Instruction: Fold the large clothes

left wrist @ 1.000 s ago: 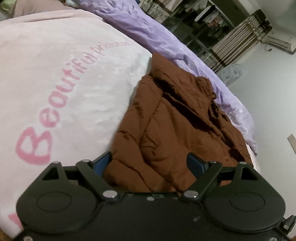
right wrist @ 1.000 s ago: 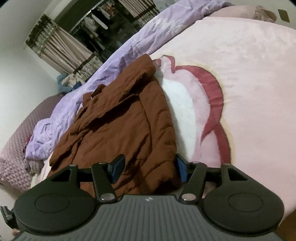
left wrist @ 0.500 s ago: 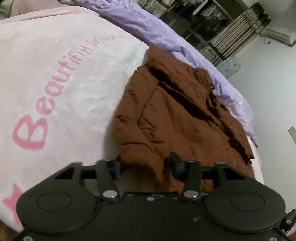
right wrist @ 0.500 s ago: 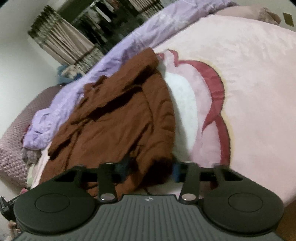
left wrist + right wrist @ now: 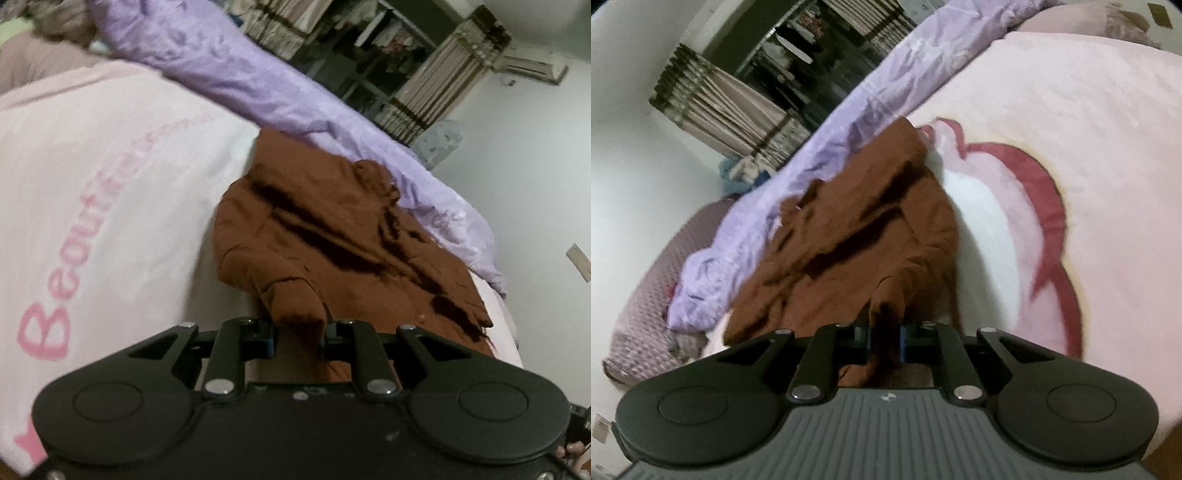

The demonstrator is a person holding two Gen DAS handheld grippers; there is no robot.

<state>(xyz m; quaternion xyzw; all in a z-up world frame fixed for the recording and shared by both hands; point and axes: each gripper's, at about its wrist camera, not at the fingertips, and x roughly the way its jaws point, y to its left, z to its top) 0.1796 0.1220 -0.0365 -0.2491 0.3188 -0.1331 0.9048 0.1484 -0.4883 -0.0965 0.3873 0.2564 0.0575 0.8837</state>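
Rumpled rust-brown quilted jacket (image 5: 332, 236) lies on the pink plush blanket (image 5: 110, 206), just beside the crumpled lilac duvet (image 5: 258, 88). Left gripper (image 5: 297, 338) and right gripper (image 5: 885, 341) jaws have just been closing; each is clamped on a bunched near-edge fold. Frames blurred; the hem below the jaws is hidden.

We're in a home bedroom. Bed w/ pink blanket (image 5: 92, 192), printed pink lettering on it, and in the right wrist view a big red-outlined motif. Purple duvet (image 5: 258, 85) bunched along the far side; mauve quilted cover (image 5: 646, 295) at the bed's end. Behind: open wardrobe (image 5: 812, 62) w/ clothes on shelves, striped curtains (image 5: 720, 110) pulled aside. AC unit (image 5: 535, 66) high on white wall. Brown jacket (image 5: 332, 229) on the bed.
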